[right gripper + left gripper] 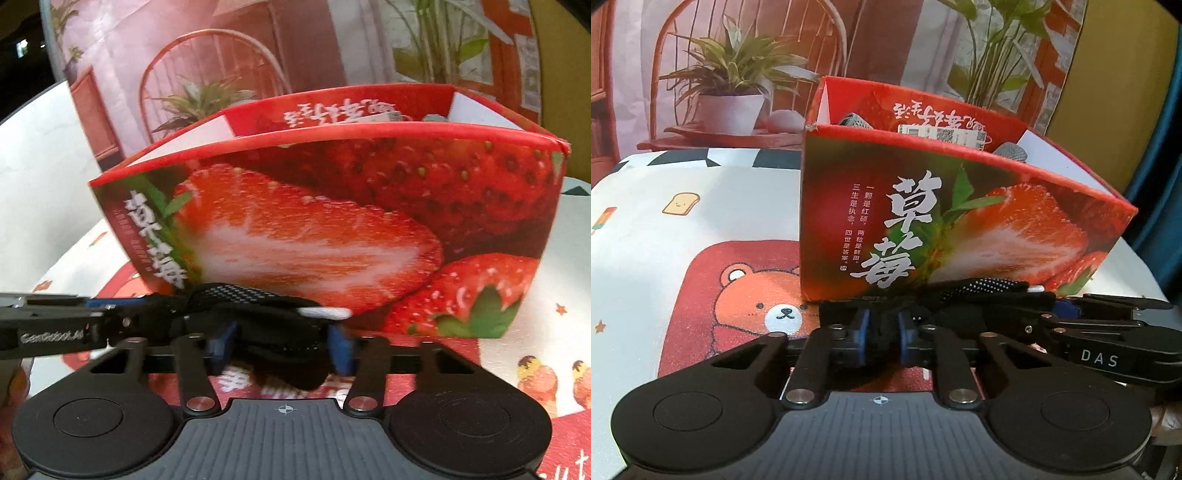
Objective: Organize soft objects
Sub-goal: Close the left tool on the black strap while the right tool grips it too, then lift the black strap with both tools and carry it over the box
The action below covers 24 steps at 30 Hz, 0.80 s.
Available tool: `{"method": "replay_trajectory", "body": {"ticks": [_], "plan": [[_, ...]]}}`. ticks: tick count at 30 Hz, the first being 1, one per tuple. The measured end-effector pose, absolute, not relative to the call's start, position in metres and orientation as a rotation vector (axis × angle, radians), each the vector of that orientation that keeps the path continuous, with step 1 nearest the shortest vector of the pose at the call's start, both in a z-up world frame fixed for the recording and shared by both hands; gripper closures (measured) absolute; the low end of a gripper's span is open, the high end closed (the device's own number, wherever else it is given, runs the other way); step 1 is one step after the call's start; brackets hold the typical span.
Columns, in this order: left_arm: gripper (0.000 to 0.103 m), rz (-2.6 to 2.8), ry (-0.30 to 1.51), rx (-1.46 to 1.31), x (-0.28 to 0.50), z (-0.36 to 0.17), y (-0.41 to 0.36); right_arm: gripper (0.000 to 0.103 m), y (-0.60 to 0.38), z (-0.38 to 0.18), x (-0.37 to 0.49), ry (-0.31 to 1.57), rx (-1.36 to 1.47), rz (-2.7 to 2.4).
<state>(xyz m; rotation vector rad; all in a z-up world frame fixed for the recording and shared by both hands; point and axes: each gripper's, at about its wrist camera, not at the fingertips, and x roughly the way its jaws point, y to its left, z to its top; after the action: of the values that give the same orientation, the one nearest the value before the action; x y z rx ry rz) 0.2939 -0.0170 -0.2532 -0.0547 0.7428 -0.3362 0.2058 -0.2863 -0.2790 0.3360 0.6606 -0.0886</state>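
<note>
A black knitted cloth (979, 286) with white dots lies bunched on the table, right against the front of an open strawberry-print box (960, 221). My left gripper (884, 332) is shut on the cloth's left end, blue pads pinching the black fabric. The right gripper's fingers (1108, 306) come in from the right at the cloth's other end. In the right wrist view my right gripper (280, 345) is shut on the thicker bundle of cloth (258, 295), which fills the gap between its pads. The left gripper's fingers (55, 332) reach in from the left. The box (332, 221) stands just behind.
Inside the box lie grey mesh items (1012, 151) and a white labelled packet (942, 133). The table cover (701, 229) carries a red bear print (768, 302). A backdrop printed with potted plants (731, 74) hangs behind, and a blue curtain (1160, 184) at the right.
</note>
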Motion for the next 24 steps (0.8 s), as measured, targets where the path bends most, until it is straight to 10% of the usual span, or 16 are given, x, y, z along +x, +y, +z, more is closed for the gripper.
{"method": "replay_trajectory", "body": {"ticks": [5, 24], "plan": [[0.091, -0.345, 0.717, -0.06, 0.28, -0.243, -0.015, 0.089, -0.279, -0.267, 0.198, 0.638, 0.335, -0.056], [0.093, -0.419, 0.454, -0.037, 0.228, -0.155, -0.024, 0.096, -0.277, -0.176, 0.146, 0.412, 0.308, -0.065]]}}
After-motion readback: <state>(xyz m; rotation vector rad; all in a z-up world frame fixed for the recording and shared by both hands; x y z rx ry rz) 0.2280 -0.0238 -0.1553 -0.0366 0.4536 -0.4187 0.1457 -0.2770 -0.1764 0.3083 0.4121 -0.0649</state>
